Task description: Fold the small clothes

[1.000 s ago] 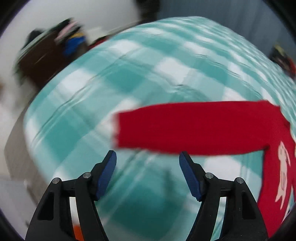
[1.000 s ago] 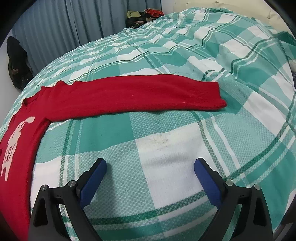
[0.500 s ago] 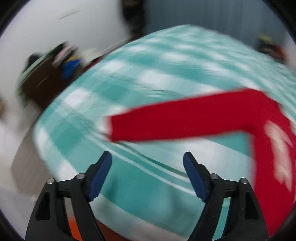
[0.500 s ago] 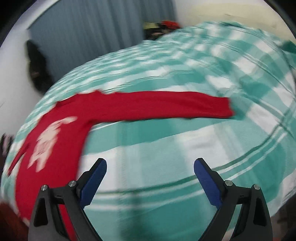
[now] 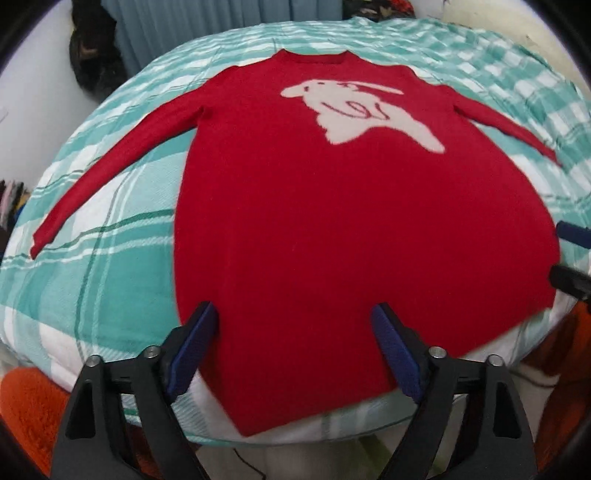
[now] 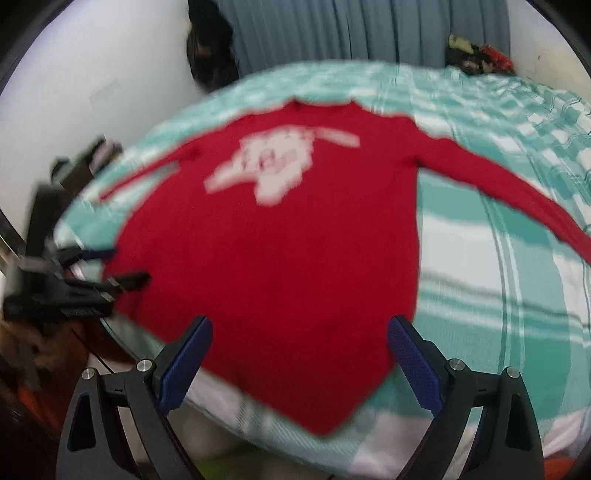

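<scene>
I am holding my left tongs (image 5: 295,350) released, their blue pads spread wide over the lower hem of the red sweater (image 5: 332,221), and my right tongs (image 6: 299,365) are gaping the same way above the hem on the other side. The sweater is lying flat and face up on the bed (image 5: 122,280), which is wearing a teal and white checked cover, collar pointing away from me and both sleeves stretching outward. A white animal figure (image 5: 354,110) is showing on its chest. Grey-blue curtains (image 6: 351,33) are hanging behind the bed. The right wrist view is coming through blurred.
</scene>
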{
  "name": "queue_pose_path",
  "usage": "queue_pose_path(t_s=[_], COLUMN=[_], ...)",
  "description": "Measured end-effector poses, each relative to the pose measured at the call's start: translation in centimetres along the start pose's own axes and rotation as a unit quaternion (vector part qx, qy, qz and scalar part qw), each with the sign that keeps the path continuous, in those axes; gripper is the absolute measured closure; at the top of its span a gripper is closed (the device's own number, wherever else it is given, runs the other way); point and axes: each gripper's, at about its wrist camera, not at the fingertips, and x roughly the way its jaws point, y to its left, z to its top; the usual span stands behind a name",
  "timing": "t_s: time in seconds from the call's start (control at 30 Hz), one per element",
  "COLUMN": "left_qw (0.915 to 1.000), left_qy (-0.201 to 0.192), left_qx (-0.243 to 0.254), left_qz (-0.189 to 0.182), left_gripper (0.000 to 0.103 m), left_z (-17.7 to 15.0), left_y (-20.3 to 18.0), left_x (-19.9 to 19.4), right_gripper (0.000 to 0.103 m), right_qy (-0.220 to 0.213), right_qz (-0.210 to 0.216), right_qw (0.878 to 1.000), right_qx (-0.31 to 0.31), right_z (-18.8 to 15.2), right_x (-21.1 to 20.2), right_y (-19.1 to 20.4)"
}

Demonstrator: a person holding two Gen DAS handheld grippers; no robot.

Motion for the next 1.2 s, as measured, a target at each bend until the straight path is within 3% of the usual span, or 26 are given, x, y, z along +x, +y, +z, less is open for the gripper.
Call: queue_pose_path(t_s=[0.1,0.2,0.27,0.4,0.5,0.7,0.87,0.97,1.03,1.2], left_qw=[0.9997,0.9988,0.9989,0.9979,0.9898,0.9729,0.9583,0.9519,0.9489,0.9486], left_qy=[0.020,0.038,0.044,-0.026,-0.053,-0.021,-0.022,-0.016,-0.019,-0.031], left_qx=[0.011,0.025,0.013,-0.060,-0.129,-0.221,-0.275,-0.295,-0.303,-0.296], left_qz=[0.004,0.018,0.008,0.005,0.025,0.064,0.076,0.082,0.085,0.107], left_gripper=[0.012,0.011,0.014,0.012,0.008,0.008,0.008,0.009,0.009,0.008], left_z=[-0.1,-1.3,-1.9,-1.3,-0.4,-1.2,-2.8,-3.5,-3.5,-2.8], left_y=[-0.1,-0.1,0.4,3.4,6.5,10.6,12.5,13.5,13.9,14.2], left_x=[-0.2,-0.4,-1.2,-4.8,-5.3,-2.9,-3.7,-3.5,-3.4,-3.3], right_gripper=[0.008,0.008,0.008,0.008,0.008,0.008,0.008,0.008,0.008,0.008], right_qy=[0.042,0.043,0.034,-0.037,-0.073,-0.059,-0.070,-0.086,-0.105,-0.174], right_qz=[-0.020,-0.034,-0.048,-0.045,-0.039,-0.029,-0.019,0.007,0.027,0.047], right_qw=[0.999,0.997,0.995,0.992,0.991,0.995,0.988,0.973,0.954,0.887], right_qx=[0.021,0.056,0.086,0.112,0.103,0.076,0.135,0.213,0.279,0.426], right_z=[-1.0,-1.4,-1.7,-1.5,-1.0,-0.9,-1.8,-2.0,-1.7,-0.5], right_x=[1.0,0.2,-0.7,-3.3,-4.2,-3.5,-4.1,-4.6,-4.9,-5.9], right_y=[-1.1,-2.8,-3.9,-4.5,-3.9,-2.9,-5.4,-9.0,-12.7,-23.5])
